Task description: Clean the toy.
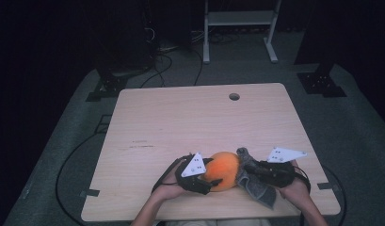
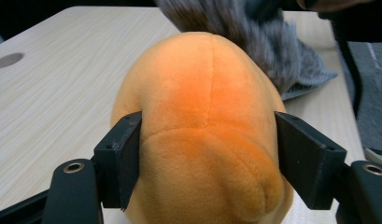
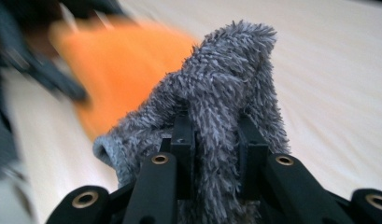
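Note:
An orange plush toy point(image 1: 223, 168) lies on the wooden table point(image 1: 195, 117) near its front edge. My left gripper point(image 1: 212, 181) comes at it from the left, and in the left gripper view both jaws press into the sides of the orange plush point(image 2: 207, 135). A grey fluffy cloth point(image 1: 256, 186) lies against the toy's right side. My right gripper point(image 1: 249, 165) is shut on a bunched fold of that grey cloth point(image 3: 230, 88), which sticks up between its jaws. The orange plush point(image 3: 128, 56) shows blurred behind it.
A round cable hole point(image 1: 234, 96) sits near the table's far edge. Beyond the table stand a white frame point(image 1: 239, 28) and dark stands with cables on the grey floor. The person's forearms enter from the bottom edge.

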Action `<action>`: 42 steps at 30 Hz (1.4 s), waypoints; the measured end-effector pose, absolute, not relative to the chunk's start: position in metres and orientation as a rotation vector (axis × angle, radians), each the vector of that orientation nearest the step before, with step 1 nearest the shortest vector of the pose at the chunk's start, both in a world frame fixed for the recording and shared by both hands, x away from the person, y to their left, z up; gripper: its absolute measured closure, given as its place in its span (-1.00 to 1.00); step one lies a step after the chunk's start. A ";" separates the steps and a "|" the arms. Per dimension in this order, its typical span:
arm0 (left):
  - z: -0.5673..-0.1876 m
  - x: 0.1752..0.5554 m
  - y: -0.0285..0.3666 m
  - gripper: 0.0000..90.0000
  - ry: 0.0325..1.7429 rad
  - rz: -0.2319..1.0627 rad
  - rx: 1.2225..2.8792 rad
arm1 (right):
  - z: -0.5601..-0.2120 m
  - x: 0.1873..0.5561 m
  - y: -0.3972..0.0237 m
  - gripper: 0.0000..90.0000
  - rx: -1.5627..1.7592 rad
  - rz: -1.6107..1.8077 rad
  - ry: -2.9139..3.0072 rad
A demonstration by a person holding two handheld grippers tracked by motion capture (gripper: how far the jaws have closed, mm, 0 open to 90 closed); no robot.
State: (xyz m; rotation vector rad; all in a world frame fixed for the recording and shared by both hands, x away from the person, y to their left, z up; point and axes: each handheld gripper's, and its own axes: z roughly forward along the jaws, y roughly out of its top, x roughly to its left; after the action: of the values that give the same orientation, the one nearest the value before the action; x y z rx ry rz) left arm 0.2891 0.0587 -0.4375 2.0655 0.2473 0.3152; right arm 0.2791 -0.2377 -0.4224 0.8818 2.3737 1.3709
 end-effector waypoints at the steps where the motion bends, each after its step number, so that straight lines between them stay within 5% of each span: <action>1: -0.438 0.288 0.057 -0.37 0.231 0.320 2.071 | -0.417 0.278 -0.231 0.60 0.837 1.405 2.380; 10: -0.437 0.288 0.059 -0.38 0.244 0.301 2.069 | -0.441 0.289 -0.247 0.60 0.967 1.249 2.445; 18: -0.435 0.284 0.052 -0.36 0.179 0.321 2.083 | -0.418 0.281 -0.234 0.60 0.821 1.369 2.396; 23: -0.429 0.291 0.054 -0.71 0.314 0.311 2.110 | -0.426 0.281 -0.233 0.61 0.852 1.358 2.409; 32: -0.430 0.288 0.053 -0.20 0.229 0.362 2.064 | -0.415 0.278 -0.249 0.63 0.847 1.359 2.371; 36: -0.430 0.282 0.047 -0.35 0.118 0.422 2.081 | -0.406 0.275 -0.238 0.63 0.776 1.386 2.379; 40: -0.431 0.293 0.054 -0.64 0.326 0.315 2.063 | -0.419 0.280 -0.241 0.63 0.827 1.362 2.401; 42: -0.432 0.294 0.055 -0.45 0.325 0.301 2.054 | -0.422 0.279 -0.243 0.63 0.841 1.310 2.415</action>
State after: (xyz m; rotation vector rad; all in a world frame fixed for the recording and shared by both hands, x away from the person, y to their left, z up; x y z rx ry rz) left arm 0.2942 0.0550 -0.4318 2.0541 0.3250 0.3010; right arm 0.2786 -0.2433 -0.4216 0.8408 2.4153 1.3100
